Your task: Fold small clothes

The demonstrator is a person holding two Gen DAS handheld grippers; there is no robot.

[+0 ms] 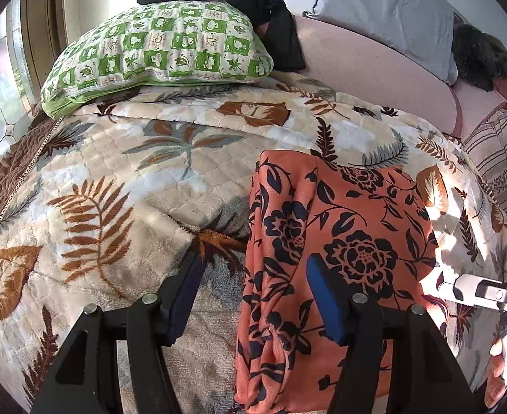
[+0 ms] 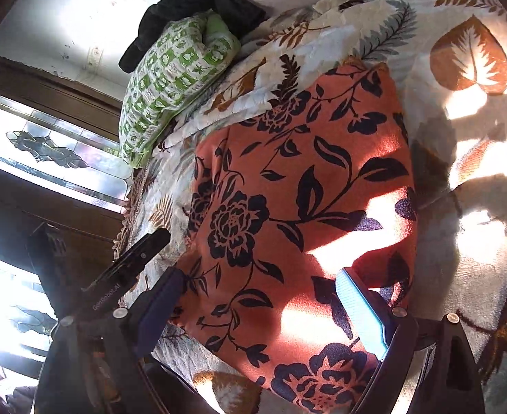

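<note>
Left claw [image 1: 253,283] hung released, jaws apart over the rumpled left edge of the orange black-flowered folded cloth [image 1: 339,227], gripping nothing, right claw [image 2: 264,296] spread wide above that cloth, empty, cloth lay on cream leaf-print plush blanket [image 1: 115,179] on the bed

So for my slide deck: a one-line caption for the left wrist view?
Open left gripper above an orange floral garment lying on a leaf-print blanket.
</note>
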